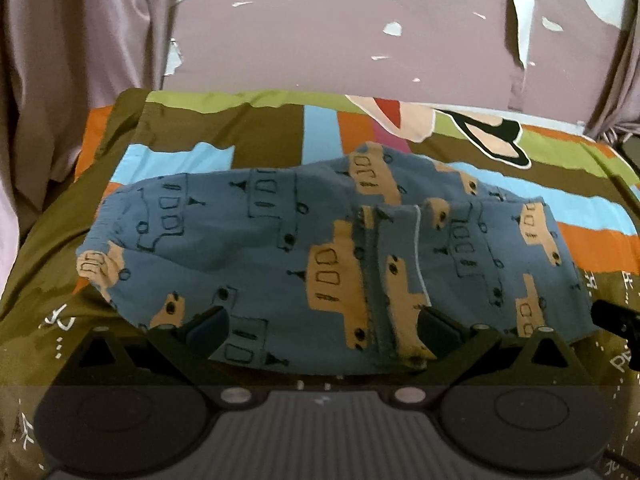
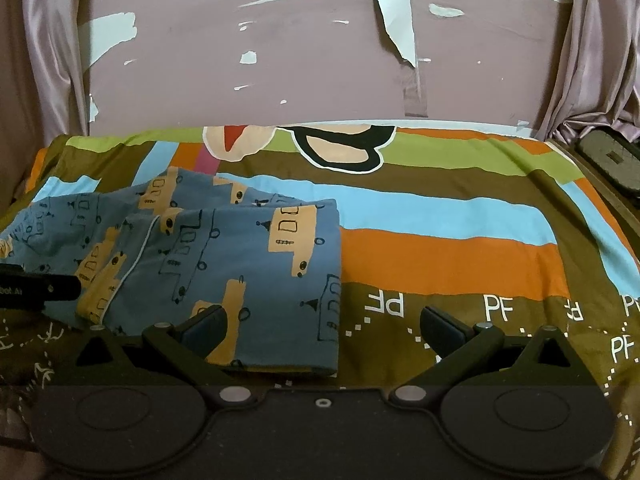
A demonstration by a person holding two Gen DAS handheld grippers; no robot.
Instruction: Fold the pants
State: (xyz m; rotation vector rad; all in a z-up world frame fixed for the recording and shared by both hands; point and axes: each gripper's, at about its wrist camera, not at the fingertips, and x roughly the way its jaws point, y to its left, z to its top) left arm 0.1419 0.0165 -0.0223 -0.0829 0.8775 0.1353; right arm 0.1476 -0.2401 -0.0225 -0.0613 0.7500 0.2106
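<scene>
Lying folded on the striped bedspread: blue car-print pants. Hovering spread, gripping nothing: left gripper, right gripper. Advising level, simultaneous pinching of near hem.

White "PF" letters repeat on the striped bedcover, some mirrored

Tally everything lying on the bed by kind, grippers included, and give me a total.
Blue cotton pants with tan car print: 1
Striped multicolour bedspread, beneath everything: 1
Black hand-held grippers: 2, left hand-held gripper and right hand-held gripper, both open at the pants' near edge
Dark flat object at the bed's far right edge, kind unclear: 1
Total: 5
</scene>
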